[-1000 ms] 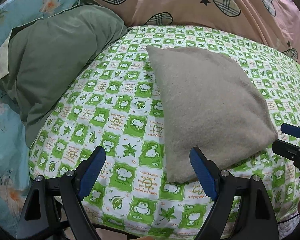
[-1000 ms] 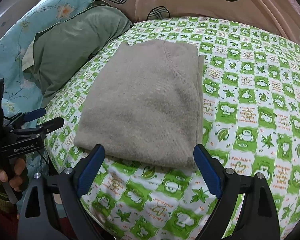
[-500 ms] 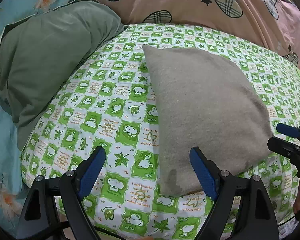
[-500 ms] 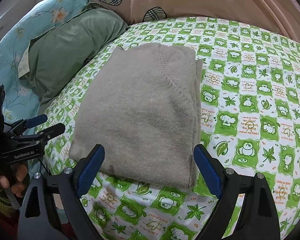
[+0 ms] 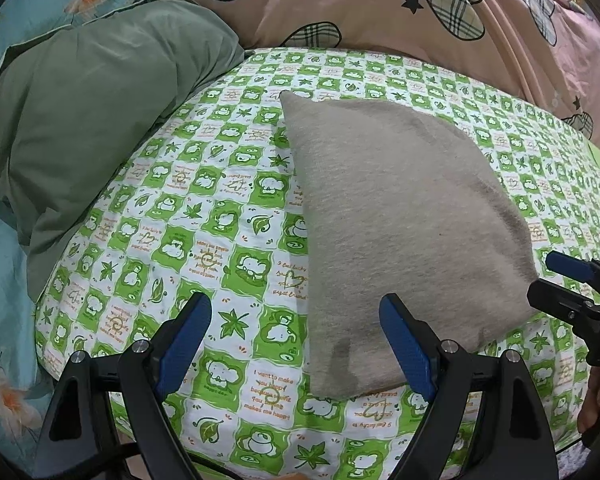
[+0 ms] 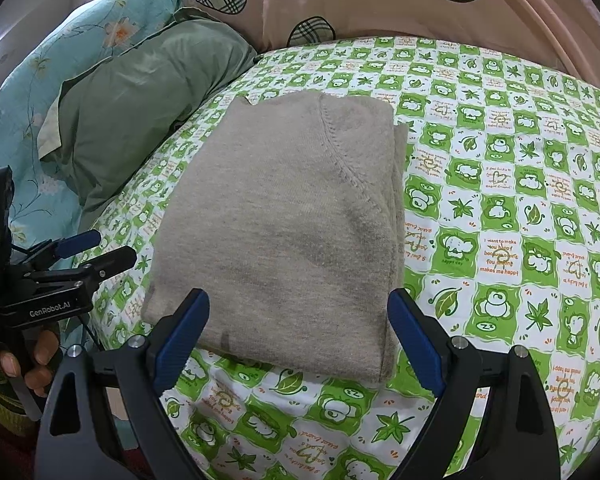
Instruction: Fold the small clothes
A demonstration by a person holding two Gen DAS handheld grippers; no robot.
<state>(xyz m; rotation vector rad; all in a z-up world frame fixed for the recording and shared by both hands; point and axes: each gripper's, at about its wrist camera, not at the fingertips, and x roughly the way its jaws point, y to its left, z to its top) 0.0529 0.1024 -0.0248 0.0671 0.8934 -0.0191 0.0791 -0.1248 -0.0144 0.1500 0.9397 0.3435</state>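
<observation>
folded sweater [image 6: 284, 232], green pillow [image 6: 140, 112] beside

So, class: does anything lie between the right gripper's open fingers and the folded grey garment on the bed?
Nothing visible does. The right gripper is open at the near edge of the folded grey garment, with only green-patterned sheet around it. The green pillow lies off to the side.
</observation>
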